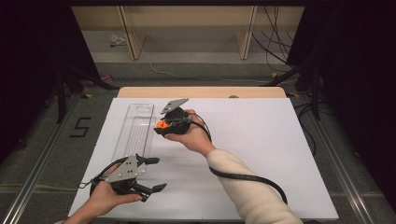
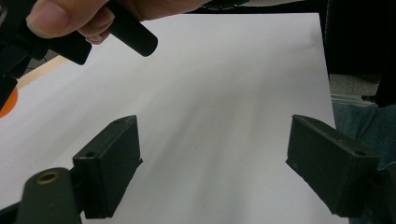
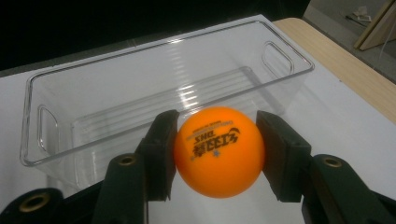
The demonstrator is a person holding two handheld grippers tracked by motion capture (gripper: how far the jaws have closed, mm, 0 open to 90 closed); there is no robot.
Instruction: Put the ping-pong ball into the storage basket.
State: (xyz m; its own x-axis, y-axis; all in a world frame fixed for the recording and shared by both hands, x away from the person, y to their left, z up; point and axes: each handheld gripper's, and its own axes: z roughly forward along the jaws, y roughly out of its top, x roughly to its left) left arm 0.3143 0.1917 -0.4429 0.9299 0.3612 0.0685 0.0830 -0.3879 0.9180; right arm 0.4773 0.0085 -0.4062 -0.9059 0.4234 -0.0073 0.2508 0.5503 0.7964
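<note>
An orange ping-pong ball (image 3: 218, 150) with black print sits clamped between the two black jaws of my right gripper (image 3: 217, 151). In the high view that right gripper (image 1: 159, 127) hovers beside the right wall of a long clear plastic bin (image 1: 135, 128), with the ball (image 1: 161, 124) at its tip. The bin (image 3: 154, 88) lies just beyond the ball in the right gripper view, and it holds nothing. My left gripper (image 1: 156, 173) is at the table's near left, by the bin's near end, jaws wide apart over bare white surface (image 2: 212, 154).
A white sheet (image 1: 261, 149) covers the table, with a wooden edge (image 1: 201, 92) showing at the far side. A black cable (image 1: 247, 177) trails under the right forearm. Beyond the table are floor, cables and wooden legs.
</note>
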